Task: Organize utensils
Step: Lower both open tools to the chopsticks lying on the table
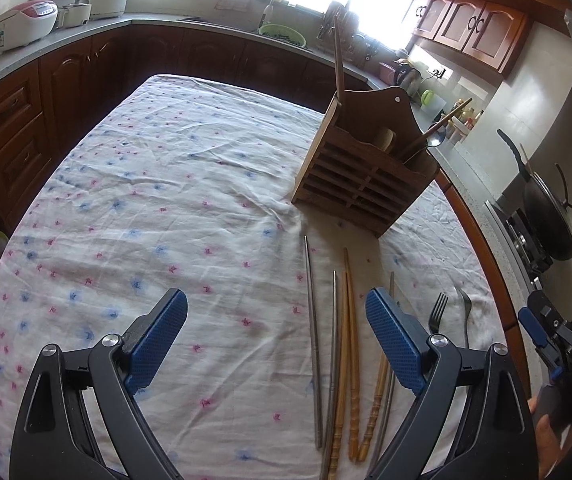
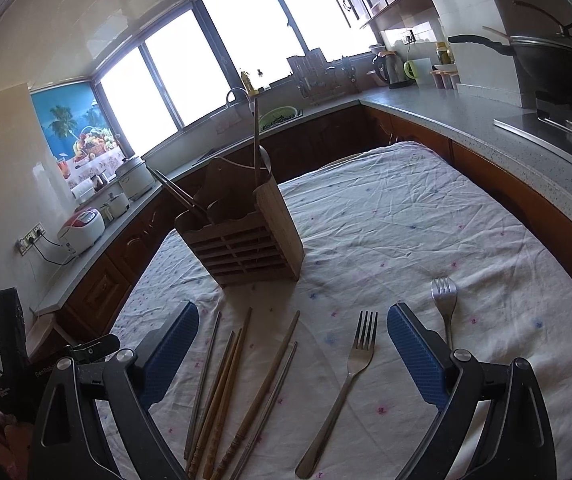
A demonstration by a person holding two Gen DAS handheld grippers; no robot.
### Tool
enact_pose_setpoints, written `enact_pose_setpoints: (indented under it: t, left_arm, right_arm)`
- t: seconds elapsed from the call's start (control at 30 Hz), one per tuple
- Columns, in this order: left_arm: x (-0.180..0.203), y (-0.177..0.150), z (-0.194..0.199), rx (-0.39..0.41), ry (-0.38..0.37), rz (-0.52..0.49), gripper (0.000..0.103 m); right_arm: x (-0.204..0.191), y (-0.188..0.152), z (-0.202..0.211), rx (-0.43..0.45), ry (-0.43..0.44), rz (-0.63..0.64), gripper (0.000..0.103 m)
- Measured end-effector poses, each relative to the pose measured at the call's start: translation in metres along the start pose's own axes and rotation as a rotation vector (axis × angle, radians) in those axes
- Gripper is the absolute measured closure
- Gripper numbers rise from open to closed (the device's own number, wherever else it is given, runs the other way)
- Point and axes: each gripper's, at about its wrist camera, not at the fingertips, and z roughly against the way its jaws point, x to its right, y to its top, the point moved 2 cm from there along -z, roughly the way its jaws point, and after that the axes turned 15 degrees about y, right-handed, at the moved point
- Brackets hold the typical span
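A slatted wooden utensil holder [image 1: 362, 176] [image 2: 246, 232] stands on the flowered tablecloth [image 1: 166, 200] and holds a long wooden utensil, a spoon and some sticks. Several metal and wooden chopsticks [image 1: 342, 344] [image 2: 230, 376] lie side by side in front of it. To their right lie a metal fork [image 1: 437, 312] [image 2: 356, 364] and a second, spork-like fork [image 1: 466, 312] [image 2: 444, 300]. My left gripper [image 1: 276, 300] hangs open above the cloth, the chopsticks beside its right finger. My right gripper [image 2: 293, 316] is open above the fork and chopsticks, holding nothing.
Grey countertops wrap around the table. On them are a rice cooker [image 1: 26, 20], a sink with a green bowl [image 1: 282, 34], a kettle [image 2: 392, 66] and a wok on the stove [image 1: 546, 208]. The right gripper's body [image 1: 546, 332] shows beyond the table's right edge.
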Motion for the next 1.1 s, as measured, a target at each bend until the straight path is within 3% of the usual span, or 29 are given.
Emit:
enact_pose_setpoints:
  t: [0.5,0.7,0.87,1.1]
  left_arm:
    - [0.024,0.013,-0.034,-0.060,0.019,-0.116,0.011]
    - [0.037,0.022,-0.056,-0.087,0.024,-0.169,0.029]
    - [0.047,0.027,-0.078,-0.118,0.027,-0.203,0.041]
    - [0.059,0.029,-0.107,-0.175,0.016,-0.222,0.049]
  right_arm:
    - [0.004,-0.001,-0.035,-0.100,-0.029,0.000,0.008]
    - [0.015,-0.002,-0.062,-0.174,-0.027,-0.040,0.031]
    - [0.021,-0.010,-0.094,-0.261,-0.031,-0.055,0.057]
    - [0.023,-0.015,-0.129,-0.329,-0.031,-0.059,0.063]
